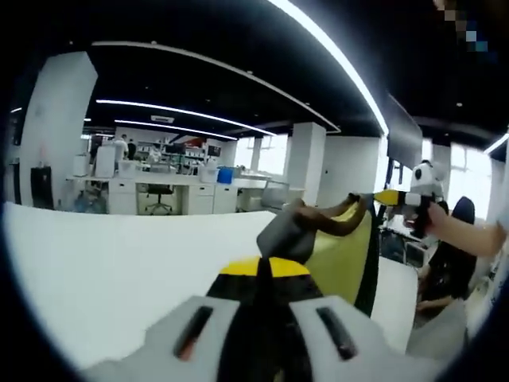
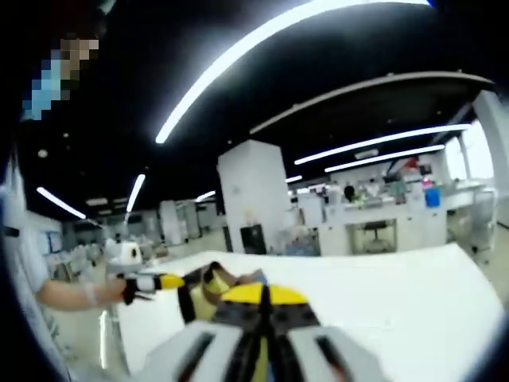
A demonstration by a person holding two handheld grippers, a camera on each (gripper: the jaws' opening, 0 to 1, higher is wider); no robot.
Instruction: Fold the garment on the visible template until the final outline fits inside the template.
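White table (image 1: pixel 103 270) spans open-plan office with ceiling light strips (image 1: pixel 334 56). Left gripper (image 1: pixel 266 270) and right gripper (image 2: pixel 262 298) fingers clamp yellow-green garment (image 1: pixel 342 255) aloft.

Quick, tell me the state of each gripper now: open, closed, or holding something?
Left gripper: closed on the yellow and black garment, lifted above the white table.
Right gripper: closed on the same garment.
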